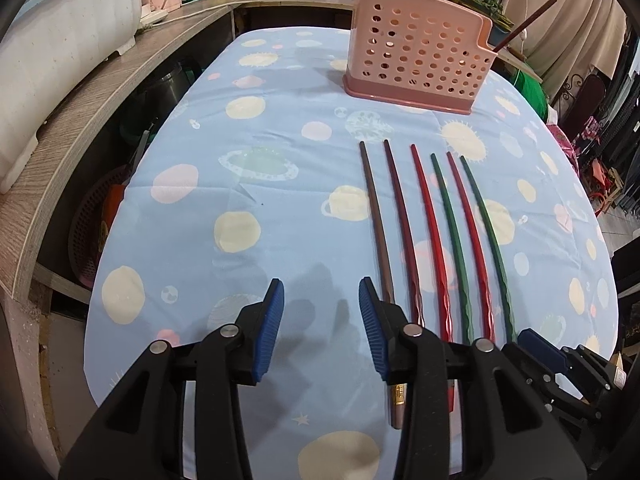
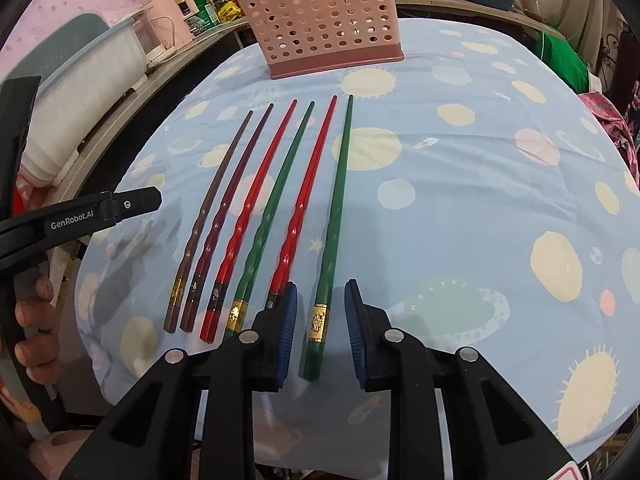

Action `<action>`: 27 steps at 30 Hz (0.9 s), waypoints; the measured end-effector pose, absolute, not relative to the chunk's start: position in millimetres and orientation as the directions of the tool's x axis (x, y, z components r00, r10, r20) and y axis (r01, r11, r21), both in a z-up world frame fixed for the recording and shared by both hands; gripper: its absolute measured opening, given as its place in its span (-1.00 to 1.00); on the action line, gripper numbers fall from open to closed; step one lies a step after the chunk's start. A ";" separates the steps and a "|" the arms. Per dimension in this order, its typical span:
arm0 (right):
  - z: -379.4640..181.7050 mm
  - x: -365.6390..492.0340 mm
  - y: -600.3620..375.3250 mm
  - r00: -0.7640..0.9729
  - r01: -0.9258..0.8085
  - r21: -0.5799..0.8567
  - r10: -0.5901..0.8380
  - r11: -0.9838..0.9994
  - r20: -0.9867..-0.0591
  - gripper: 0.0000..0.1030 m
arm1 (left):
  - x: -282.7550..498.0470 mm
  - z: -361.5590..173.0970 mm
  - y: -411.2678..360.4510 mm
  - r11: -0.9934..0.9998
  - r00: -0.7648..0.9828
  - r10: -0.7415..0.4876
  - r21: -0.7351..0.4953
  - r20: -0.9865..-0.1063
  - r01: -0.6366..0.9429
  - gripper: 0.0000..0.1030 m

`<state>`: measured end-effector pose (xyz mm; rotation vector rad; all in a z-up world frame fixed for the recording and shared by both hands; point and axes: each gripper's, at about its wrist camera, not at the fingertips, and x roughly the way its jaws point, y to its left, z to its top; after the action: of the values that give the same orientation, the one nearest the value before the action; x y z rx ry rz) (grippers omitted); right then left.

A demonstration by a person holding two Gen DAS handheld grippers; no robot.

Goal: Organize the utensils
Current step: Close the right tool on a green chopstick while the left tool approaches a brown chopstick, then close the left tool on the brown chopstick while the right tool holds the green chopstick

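Several chopsticks lie side by side on the planet-print tablecloth (image 1: 240,184): two brown (image 1: 374,216), then red (image 1: 430,220) and green (image 1: 452,236) alternating. My left gripper (image 1: 321,292) hovers open just left of the row, nothing between its fingers; its right finger covers the brown chopstick's handle end. My right gripper (image 2: 321,286) is open astride the rightmost green chopstick (image 2: 326,264), with gaps showing on both sides of its gold-banded handle. A pink perforated holder (image 1: 416,60) stands at the far end, with a dark chopstick (image 1: 524,24) leaning out of it.
A wooden counter (image 1: 80,148) curves along the left with a white bin, jars and pots. The left tool's black arm (image 2: 100,208) and the hand (image 2: 32,320) holding it show at the left of the right wrist view. Clutter lies beyond the cloth's right edge.
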<state>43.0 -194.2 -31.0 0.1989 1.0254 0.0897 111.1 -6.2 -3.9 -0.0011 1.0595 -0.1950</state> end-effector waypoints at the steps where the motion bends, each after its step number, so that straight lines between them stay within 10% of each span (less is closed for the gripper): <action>1: -31.1 42.8 -194.2 0.517 0.019 0.205 0.166 0.979 -0.840 -0.57 | 110.3 -4.7 -6.7 0.983 0.472 -0.159 -0.093 -0.867 0.161 -0.25; 27: -33.4 37.8 -207.3 0.539 0.080 0.182 0.111 0.980 -0.835 -0.87 | 81.6 -16.7 -21.1 0.966 0.426 -0.180 -0.078 -0.887 0.245 0.04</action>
<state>37.8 -207.3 -33.4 0.2084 1.0031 0.0187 81.6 -21.1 -16.7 0.0664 1.0994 -0.2655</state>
